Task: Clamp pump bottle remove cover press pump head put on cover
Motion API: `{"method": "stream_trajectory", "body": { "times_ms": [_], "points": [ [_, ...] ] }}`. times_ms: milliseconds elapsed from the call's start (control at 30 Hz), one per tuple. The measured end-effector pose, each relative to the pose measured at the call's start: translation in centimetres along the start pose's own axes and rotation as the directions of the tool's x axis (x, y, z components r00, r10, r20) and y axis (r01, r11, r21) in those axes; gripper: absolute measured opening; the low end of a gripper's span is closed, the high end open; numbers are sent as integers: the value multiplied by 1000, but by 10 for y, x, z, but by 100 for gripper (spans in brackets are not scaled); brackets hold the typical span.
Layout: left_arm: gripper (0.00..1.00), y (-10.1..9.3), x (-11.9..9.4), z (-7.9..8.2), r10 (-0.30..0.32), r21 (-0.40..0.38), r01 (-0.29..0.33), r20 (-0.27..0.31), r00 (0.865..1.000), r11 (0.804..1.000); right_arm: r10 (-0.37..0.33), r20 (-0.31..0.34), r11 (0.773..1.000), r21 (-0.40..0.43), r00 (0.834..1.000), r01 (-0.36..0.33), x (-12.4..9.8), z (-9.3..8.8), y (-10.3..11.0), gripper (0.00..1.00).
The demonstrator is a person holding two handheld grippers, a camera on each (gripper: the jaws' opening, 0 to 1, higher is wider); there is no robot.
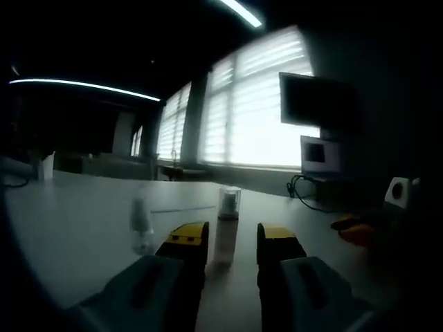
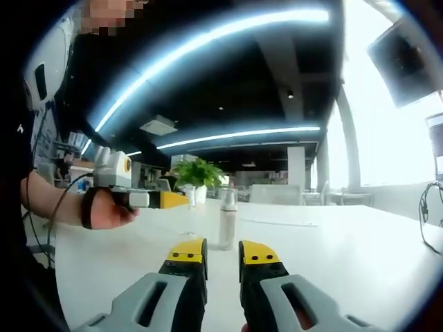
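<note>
The pump bottle [image 1: 226, 227] is standing upright on the white tabletop [image 1: 76, 221], its clear cover [image 1: 229, 202] sitting on top. In the left gripper view it is appearing just ahead of the left gripper [image 1: 232, 243], in line with the gap between the yellow-tipped jaws. Those jaws are standing well apart and are holding nothing; whether they are touching the bottle cannot be told in the dim picture. A second small clear bottle [image 1: 141, 225] is standing on the tabletop to the left of the pump bottle.

In the right gripper view the right gripper [image 2: 222, 254] is pointing at the same bottle, which is standing further off, clear of the tips. Its jaws are parted by a narrow gap and are gripping nothing. A person's hand [image 2: 111, 207] is holding the other gripper at the left of this view, beside the bottle. A potted green plant [image 2: 196, 173] is sitting at the far end of the tabletop.
</note>
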State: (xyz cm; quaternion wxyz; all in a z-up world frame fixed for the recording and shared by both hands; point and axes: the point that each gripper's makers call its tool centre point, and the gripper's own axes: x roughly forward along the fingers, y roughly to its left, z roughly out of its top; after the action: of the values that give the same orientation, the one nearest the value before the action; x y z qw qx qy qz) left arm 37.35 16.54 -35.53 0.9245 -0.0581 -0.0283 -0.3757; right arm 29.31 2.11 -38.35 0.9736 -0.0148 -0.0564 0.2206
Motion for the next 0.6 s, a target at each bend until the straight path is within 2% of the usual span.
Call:
{"method": "stream_trajectory", "body": {
  "times_ms": [100, 367, 600],
  "points": [
    [18, -1, -10, 0, 8, 3, -8, -7, 1000, 1000, 3, -3, 1000, 0, 1000, -3, 0, 0, 0, 13],
    [21, 13, -39, 3, 30, 80, -28, -29, 999, 996, 17, -8, 1000, -1, 1000, -17, 1, -2, 3, 14],
    [23, 20, -64, 6, 54, 59, -52, -19, 998, 997, 19, -21, 1000, 0, 1000, -19, 2, -4, 3, 14]
  ]
}}
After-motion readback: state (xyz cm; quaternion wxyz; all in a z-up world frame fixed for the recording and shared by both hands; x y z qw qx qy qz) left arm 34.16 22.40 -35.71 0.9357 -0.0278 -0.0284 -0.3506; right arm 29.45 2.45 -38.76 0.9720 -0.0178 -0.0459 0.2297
